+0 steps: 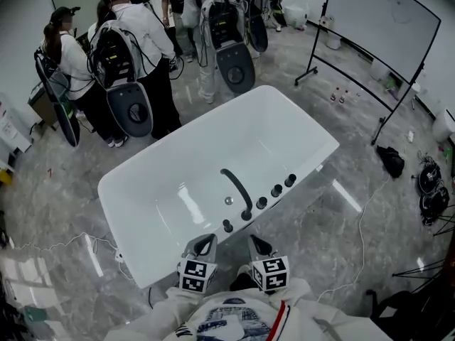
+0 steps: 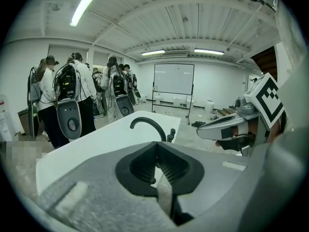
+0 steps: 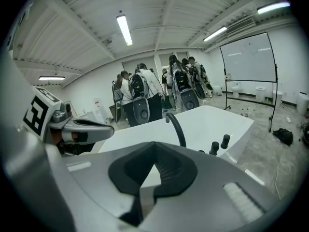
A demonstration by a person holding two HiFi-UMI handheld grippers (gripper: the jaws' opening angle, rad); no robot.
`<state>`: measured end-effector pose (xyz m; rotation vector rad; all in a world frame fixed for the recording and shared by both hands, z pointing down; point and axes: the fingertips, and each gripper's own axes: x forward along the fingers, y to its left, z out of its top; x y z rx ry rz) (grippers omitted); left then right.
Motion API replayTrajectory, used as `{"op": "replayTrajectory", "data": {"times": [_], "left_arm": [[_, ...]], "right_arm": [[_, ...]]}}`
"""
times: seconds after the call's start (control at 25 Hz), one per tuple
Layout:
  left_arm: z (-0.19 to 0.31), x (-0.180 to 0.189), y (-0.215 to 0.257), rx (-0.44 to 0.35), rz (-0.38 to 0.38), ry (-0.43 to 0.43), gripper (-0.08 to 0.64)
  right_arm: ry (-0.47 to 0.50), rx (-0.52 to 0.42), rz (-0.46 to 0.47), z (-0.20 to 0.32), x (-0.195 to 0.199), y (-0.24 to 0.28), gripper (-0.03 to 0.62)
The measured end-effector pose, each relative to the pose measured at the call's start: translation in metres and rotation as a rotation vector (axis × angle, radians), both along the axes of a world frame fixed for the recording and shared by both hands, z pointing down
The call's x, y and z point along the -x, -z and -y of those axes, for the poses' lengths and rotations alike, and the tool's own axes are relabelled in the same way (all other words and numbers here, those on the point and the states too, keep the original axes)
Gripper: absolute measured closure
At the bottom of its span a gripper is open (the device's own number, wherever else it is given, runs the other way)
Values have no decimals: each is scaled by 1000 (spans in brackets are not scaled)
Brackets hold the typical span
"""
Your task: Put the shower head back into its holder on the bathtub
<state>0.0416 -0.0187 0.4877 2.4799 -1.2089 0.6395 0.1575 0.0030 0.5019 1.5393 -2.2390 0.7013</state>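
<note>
A white bathtub (image 1: 298, 135) stands slantwise in the middle of the head view. On its near rim a black curved spout (image 1: 237, 184) arcs over the basin, beside a row of black knobs (image 1: 276, 190). I cannot pick out a shower head or its holder among them. My left gripper (image 1: 207, 239) and right gripper (image 1: 255, 240) hover side by side just short of that rim, both shut and holding nothing. The left gripper view shows its jaws (image 2: 155, 143) closed, the spout (image 2: 147, 123) beyond. The right gripper view shows its jaws (image 3: 154, 145) closed before the spout (image 3: 176, 127) and knobs (image 3: 225, 140).
Several people with backpack rigs (image 1: 128, 55) stand beyond the tub's far left end. A whiteboard on a wheeled stand (image 1: 384, 20) is at the far right, small bottles (image 1: 340, 96) under it. A black bag (image 1: 391, 160) and cable coils (image 1: 430, 190) lie on the marble floor to the right.
</note>
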Motion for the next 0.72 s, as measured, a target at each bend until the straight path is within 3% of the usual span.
{"op": "replayTrajectory", "data": {"times": [0.24,0.56,0.72], "left_arm": [[-56,62,3,-28,-47,-16,560],[-132,90,12,-67,-84,-42,560],[-166,117,8,-81,-100,-58,560]], "right_arm": [[-66,-84,-59,-52,51,21,588],[-107,-128,-89,-118,77,35,588],[-114,-139,-105,-156,109,32,588]]}}
